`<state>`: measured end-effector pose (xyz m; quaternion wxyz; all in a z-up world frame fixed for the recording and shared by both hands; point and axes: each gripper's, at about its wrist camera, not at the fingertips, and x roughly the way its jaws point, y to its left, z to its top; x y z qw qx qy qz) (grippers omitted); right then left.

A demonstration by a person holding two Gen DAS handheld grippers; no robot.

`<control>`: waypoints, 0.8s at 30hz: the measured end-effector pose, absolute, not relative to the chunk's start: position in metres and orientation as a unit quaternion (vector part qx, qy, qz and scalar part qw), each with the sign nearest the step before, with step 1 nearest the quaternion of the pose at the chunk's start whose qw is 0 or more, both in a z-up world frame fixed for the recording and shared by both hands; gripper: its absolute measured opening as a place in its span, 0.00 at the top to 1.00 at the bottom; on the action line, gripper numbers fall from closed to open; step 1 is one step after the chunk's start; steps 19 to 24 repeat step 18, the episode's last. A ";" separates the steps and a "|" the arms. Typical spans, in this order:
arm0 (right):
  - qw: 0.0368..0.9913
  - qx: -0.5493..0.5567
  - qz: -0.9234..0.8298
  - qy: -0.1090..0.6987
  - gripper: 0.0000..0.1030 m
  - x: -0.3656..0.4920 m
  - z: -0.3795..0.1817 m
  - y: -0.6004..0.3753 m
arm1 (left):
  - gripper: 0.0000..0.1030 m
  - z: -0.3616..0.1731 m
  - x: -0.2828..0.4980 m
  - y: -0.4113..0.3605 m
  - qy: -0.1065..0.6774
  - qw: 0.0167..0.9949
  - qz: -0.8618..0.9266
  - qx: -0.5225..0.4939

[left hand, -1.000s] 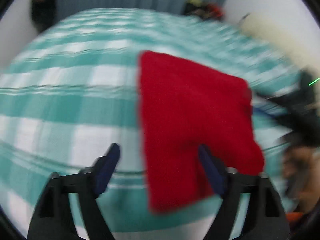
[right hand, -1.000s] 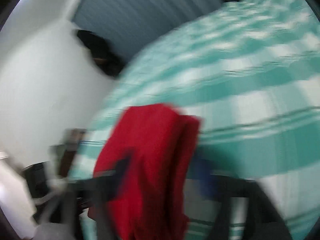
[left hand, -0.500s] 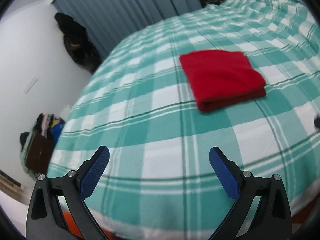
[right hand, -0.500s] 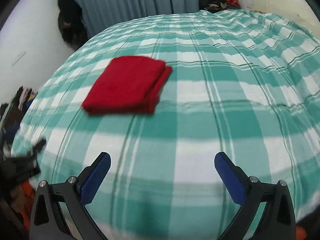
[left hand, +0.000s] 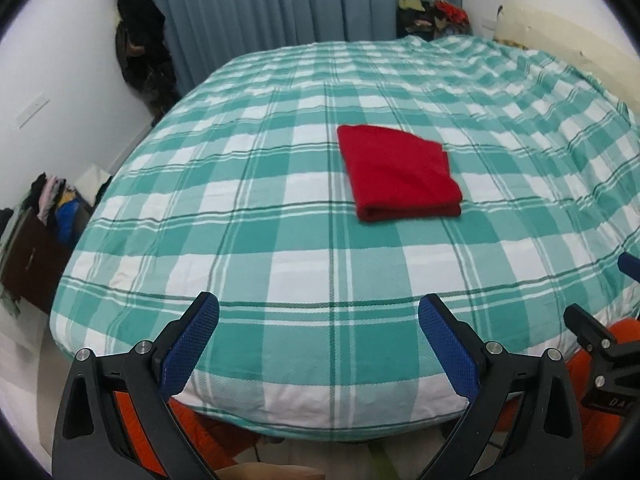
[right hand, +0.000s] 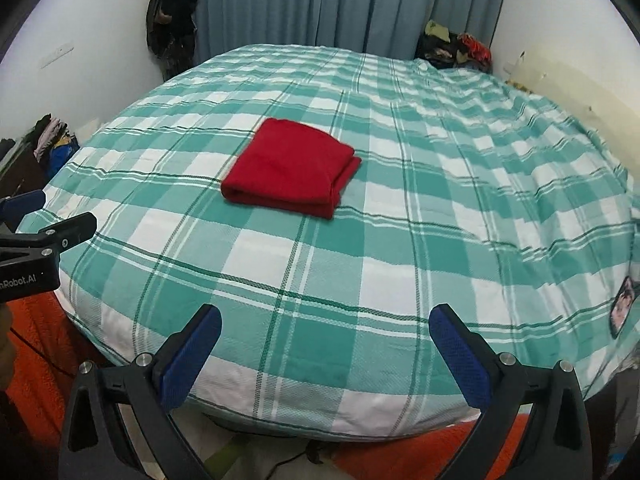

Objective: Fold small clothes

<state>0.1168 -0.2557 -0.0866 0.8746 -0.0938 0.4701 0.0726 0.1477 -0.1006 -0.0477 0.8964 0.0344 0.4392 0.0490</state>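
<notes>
We hold the left gripper (left hand: 319, 324) and right gripper (right hand: 325, 334) spread wide and empty, the folded red cloth (left hand: 398, 173) lying well ahead on the bed (left hand: 280, 240).

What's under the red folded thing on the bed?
The red folded cloth lies flat on the green-and-white checked bedcover, which shows all around it. The patch directly beneath is covered, and nothing pokes out from its layers.

Left tool (left hand: 319, 342) and right tool (right hand: 325, 354), black frames, blue textured pads, silver screws (white lettering on one body)
</notes>
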 end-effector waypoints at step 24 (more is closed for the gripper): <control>0.877 -0.096 0.079 0.463 0.01 0.105 -0.075 -0.238 | 0.03 -0.034 0.129 -0.084 0.423 0.904 0.061 0.011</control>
